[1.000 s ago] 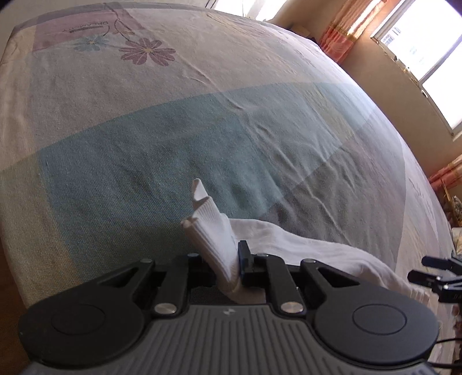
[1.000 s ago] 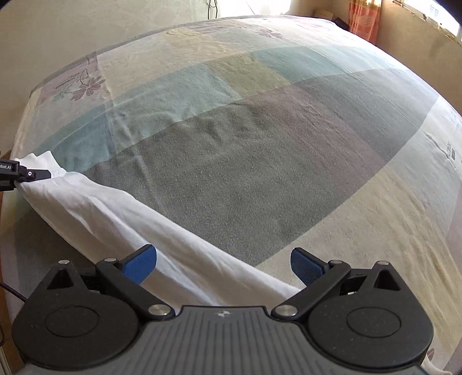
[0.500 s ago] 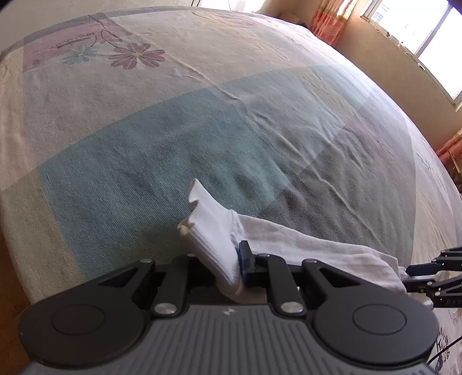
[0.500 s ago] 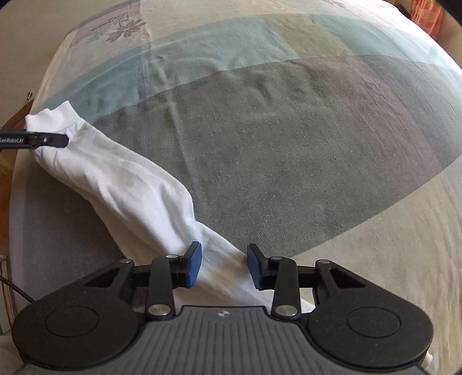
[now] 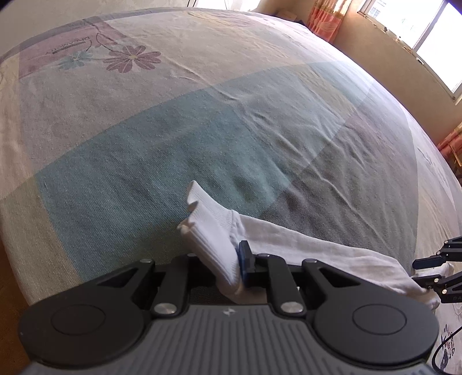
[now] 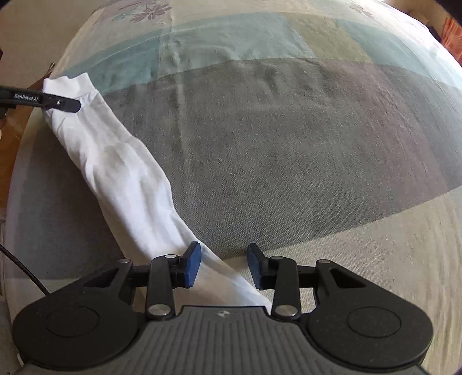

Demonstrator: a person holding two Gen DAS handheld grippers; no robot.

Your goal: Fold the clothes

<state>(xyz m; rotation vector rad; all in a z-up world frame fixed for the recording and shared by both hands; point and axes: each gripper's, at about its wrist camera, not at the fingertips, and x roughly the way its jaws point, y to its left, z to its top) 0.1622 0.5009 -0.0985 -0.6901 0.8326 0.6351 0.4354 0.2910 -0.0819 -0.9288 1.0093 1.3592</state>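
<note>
**A:** So, what's being held by the left claw (image 5: 222, 259) here?

**B:** The ribbed cuff (image 5: 208, 228) of a white sock (image 5: 317, 251), or what looks like a long one. The jaws are pinched together on it, with the cuff end sticking up past the pads. The left pad is hidden behind the fabric, so only the blue right one can be seen.

**A:** And the right claw (image 6: 223, 265)?

**B:** It's pointed steeply down over the other end. The jaws are set partly apart with the sock running between them. The cloth is brushed by the left pad, if anything, and bedsheet can be seen between the cloth and the right pad. So nothing is clamped there.

**A:** Where's the sock laid out, then?

**B:** It's stretched between the two claws along the near edge of the bed (image 5: 202, 129). Most of its length is laid flat and a bit wrinkled on the grey patch of the sheet, with the cuff end lifted off the teal patch.

**A:** Anything further out?

**B:** The sheet is done in big pastel blocks, with a flower print (image 5: 131, 57) at the far corner. Past the bed, a bright window (image 5: 433, 37) and an orange curtain (image 5: 329, 17) can be made out.
</note>
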